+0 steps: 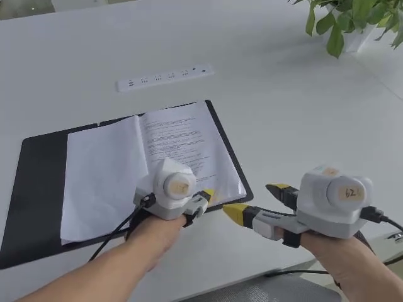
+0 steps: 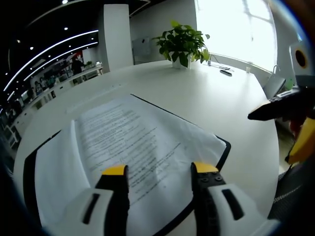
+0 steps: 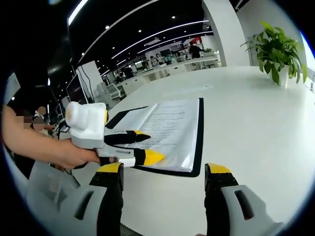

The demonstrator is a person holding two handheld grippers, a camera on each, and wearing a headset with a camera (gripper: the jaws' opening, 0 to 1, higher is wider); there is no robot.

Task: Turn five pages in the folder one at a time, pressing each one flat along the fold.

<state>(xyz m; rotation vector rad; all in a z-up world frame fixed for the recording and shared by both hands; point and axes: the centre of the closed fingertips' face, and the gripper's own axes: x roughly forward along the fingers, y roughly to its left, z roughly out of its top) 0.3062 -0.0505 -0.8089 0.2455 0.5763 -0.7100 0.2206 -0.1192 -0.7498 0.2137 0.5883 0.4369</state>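
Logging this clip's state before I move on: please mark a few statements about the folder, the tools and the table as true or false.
1. The folder lies open on the table. True.
2. The right tool is shut on a page. False: its jaws stand open over bare table, beside the folder.
3. A power strip lies beyond the folder. True.
4. The left tool is shut. False: its jaws stand apart over the printed page.
5. The potted plant stands on the folder. False: it stands on the table, well away from the folder.
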